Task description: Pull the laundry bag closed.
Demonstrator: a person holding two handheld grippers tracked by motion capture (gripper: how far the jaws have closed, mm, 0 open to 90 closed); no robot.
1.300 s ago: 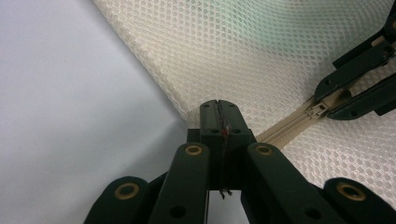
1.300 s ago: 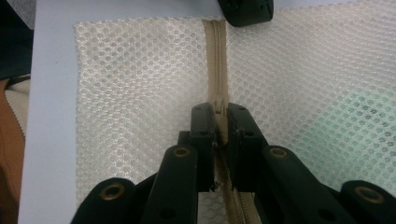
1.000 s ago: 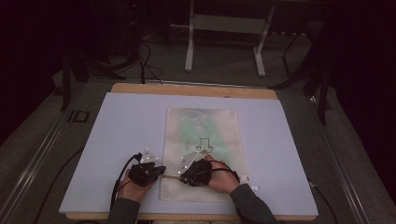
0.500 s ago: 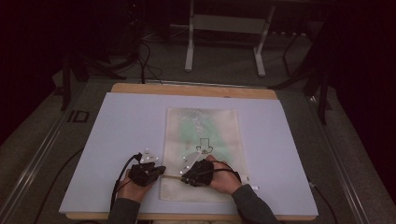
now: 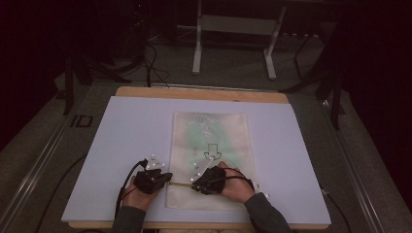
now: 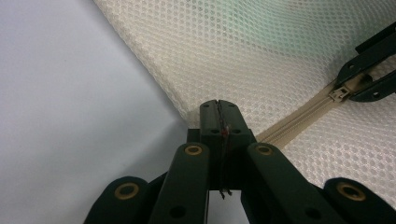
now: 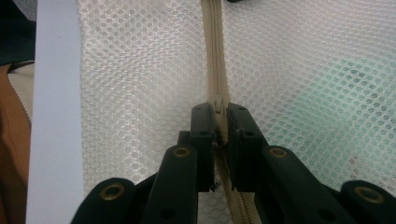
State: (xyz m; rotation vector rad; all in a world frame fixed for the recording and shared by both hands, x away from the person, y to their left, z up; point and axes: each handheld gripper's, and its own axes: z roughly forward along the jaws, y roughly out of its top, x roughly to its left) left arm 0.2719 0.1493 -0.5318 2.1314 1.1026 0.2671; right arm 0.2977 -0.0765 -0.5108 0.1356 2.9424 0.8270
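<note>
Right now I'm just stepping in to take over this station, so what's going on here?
A person is working the zipper of a cream mesh bag that lies flat on the white table mat. The left tongs are shut on the bag's corner at the end of the zipper, pinning it. The right tongs are closed on the zipper pull, partway along the near edge. Something green shows through the mesh.

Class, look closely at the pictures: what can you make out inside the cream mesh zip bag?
Through the cream mesh zip bag a pale green patch shows. The netting blurs it, so its shape and what it is cannot be told.
</note>
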